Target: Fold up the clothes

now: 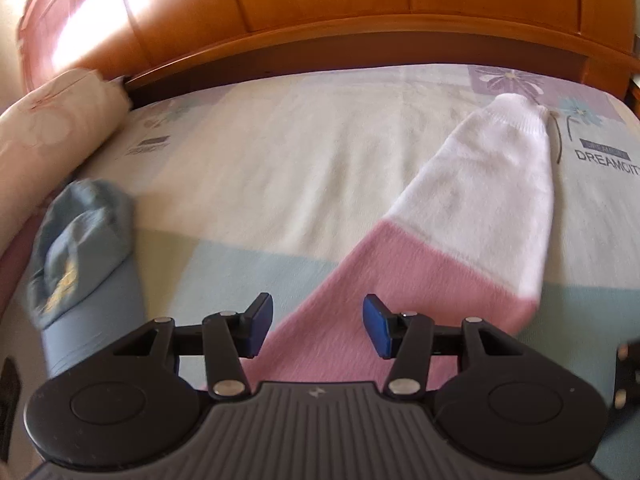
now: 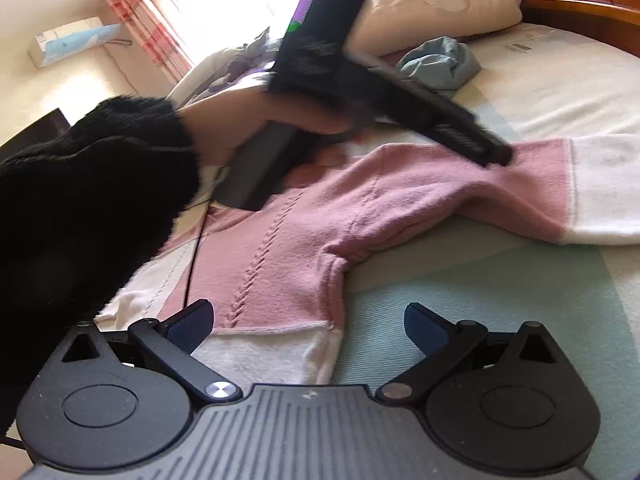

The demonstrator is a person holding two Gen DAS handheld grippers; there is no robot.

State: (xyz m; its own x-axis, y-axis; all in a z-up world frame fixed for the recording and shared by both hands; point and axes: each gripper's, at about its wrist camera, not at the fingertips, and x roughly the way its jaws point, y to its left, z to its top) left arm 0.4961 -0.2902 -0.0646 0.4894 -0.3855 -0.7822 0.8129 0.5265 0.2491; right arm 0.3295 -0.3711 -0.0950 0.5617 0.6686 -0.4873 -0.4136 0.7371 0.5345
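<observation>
Right wrist view: a pink-and-white sweater (image 2: 288, 248) lies spread flat on the bed (image 2: 500, 300), its body toward the near edge and one sleeve (image 2: 520, 196) stretched away across the mattress, pink at the shoulder and white toward the cuff. The left gripper (image 2: 496, 156), held in a hand (image 2: 256, 124) with a dark fuzzy cuff, hangs just above the pink part of that sleeve; in the left wrist view its fingers (image 1: 376, 326) stand apart with the sleeve (image 1: 460, 220) below them and nothing pinched. The right gripper (image 2: 310, 330) is spread wide over the white hem at the sweater's lower corner, also empty. A blue cap (image 1: 84, 256) lies near the pillow (image 1: 52, 120) at the head of the bed, beside the wooden headboard (image 1: 320, 12). Judged step: the sleeve is laid out straight and released, with folding proper not yet begun. The next move likely calls for closing on the sleeve or a side edge and carrying it inward over the body without dragging the knit out of line.
</observation>
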